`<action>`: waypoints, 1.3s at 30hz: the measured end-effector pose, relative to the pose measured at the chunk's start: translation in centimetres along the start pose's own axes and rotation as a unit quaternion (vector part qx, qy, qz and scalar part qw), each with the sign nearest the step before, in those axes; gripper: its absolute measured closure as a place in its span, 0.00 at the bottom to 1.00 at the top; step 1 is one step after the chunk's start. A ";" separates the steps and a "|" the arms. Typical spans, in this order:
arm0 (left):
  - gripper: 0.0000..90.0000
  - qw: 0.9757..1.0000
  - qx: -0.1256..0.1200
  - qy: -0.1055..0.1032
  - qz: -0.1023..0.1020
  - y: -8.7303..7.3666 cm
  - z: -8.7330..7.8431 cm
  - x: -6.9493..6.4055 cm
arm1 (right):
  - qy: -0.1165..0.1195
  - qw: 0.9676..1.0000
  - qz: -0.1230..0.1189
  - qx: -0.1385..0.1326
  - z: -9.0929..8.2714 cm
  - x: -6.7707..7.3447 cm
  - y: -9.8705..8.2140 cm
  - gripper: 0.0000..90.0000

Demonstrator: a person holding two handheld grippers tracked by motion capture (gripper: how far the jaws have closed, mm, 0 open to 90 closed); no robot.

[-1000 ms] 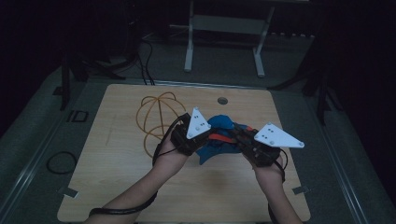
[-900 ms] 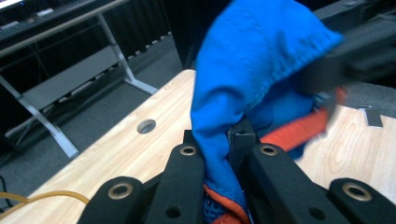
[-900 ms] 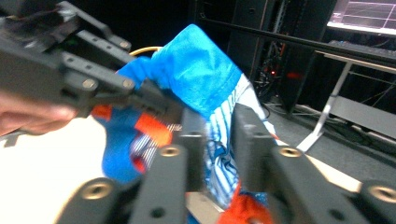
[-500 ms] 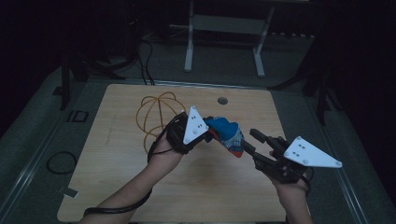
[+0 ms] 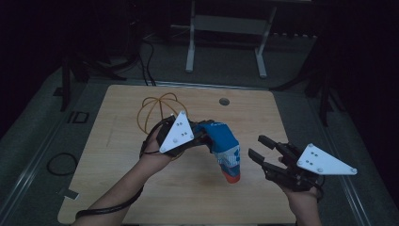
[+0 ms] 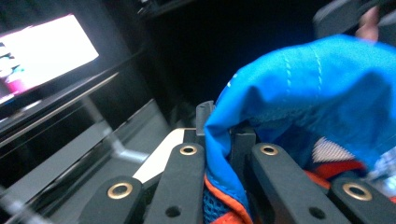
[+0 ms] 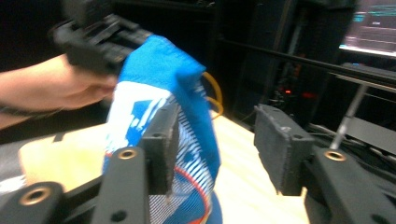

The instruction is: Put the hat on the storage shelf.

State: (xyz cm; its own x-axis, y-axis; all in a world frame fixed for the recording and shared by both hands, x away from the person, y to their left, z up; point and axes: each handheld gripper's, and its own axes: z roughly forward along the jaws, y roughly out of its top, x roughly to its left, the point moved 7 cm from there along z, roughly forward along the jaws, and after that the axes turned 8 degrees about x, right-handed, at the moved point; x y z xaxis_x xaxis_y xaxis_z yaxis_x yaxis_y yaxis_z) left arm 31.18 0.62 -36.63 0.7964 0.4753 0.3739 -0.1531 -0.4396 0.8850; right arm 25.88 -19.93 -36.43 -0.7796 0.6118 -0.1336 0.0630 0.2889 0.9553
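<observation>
A blue sock with white panels and orange trim hangs above the middle of the wooden table. My left gripper is shut on its upper edge, and the fabric bunches between the jaws in the left gripper view. My right gripper stands open to the right of the sock, apart from it. In the right gripper view the sock dangles beyond the left pad, with nothing between the pads.
An orange wire ball frame rests on the table behind my left hand. A round hole sits near the table's far edge. A metal stand is on the floor beyond. A black cable loop lies left of the table.
My right gripper let go of the sock, opened and drew back to the right. My left gripper lifted the sock, which now hangs down from it.
</observation>
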 end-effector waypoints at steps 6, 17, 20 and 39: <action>0.97 0.998 -0.056 -0.039 0.009 0.1 -1.1 0.2 | 0.032 0.999 -0.021 0.015 0.3 1.4 -0.1 0.59; 0.97 0.984 -0.140 -0.103 -0.030 0.4 -2.7 0.7 | 0.076 0.996 -0.026 0.024 1.1 2.9 -0.1 0.60; 0.97 0.978 -0.163 -0.126 -0.034 0.7 -3.0 0.5 | 0.089 0.995 -0.037 0.022 1.3 3.9 0.4 0.58; 0.97 0.978 -0.154 -0.140 -0.001 0.9 -2.3 -1.6 | 0.121 0.991 -0.049 0.031 4.5 6.0 1.5 0.54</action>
State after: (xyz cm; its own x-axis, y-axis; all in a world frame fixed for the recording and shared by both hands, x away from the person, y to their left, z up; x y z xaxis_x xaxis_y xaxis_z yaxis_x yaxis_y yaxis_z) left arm 28.41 1.25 -35.80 0.9193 0.2295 0.3198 -0.2863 -0.1677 0.9434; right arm 24.11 -12.51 -36.97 -0.9104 0.3854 -0.1506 0.0118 0.3880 0.9216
